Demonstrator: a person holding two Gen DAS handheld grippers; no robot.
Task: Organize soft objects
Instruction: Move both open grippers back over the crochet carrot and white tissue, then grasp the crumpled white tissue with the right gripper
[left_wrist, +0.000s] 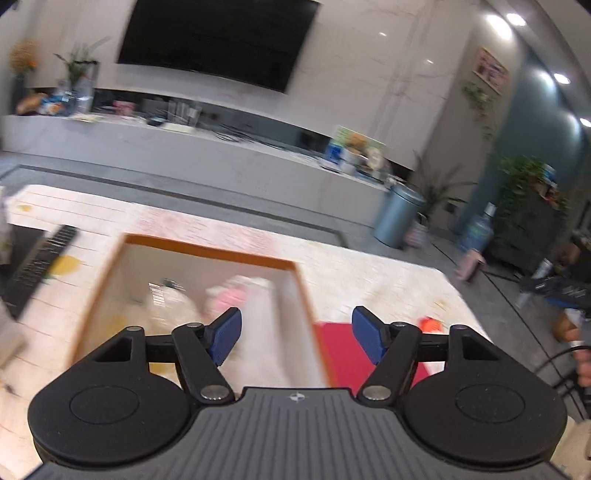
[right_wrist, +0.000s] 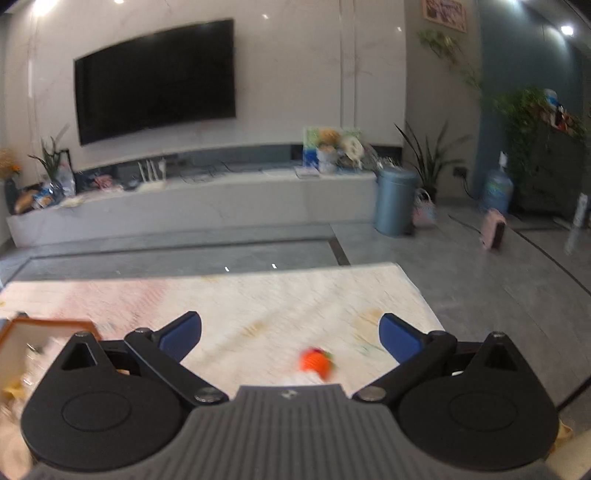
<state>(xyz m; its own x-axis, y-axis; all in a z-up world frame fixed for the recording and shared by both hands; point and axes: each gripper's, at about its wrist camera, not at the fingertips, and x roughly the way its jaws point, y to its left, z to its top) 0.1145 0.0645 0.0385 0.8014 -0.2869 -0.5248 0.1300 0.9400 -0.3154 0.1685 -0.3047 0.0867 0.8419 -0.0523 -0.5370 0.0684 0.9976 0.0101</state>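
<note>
An orange-rimmed box (left_wrist: 207, 251) stands on the pale tabletop, with blurred white and pink soft toys (left_wrist: 236, 295) inside it. My left gripper (left_wrist: 297, 334) hovers open over the box's right wall, nothing between its blue pads. A red flat thing (left_wrist: 340, 350) lies just right of the box. A small orange soft toy (left_wrist: 430, 325) rests on the tabletop further right. In the right wrist view that orange toy (right_wrist: 316, 362) lies just beyond my right gripper (right_wrist: 290, 338), which is open and empty. The box corner (right_wrist: 48, 326) shows at the left edge.
A black remote-like slab (left_wrist: 40, 266) lies at the table's left. Past the table's far edge (right_wrist: 221, 273) is grey floor, a TV bench (right_wrist: 184, 206), a blue bin (right_wrist: 393, 199), plants and a water jug (right_wrist: 496, 192). A hand and cables show at the right (left_wrist: 583, 354).
</note>
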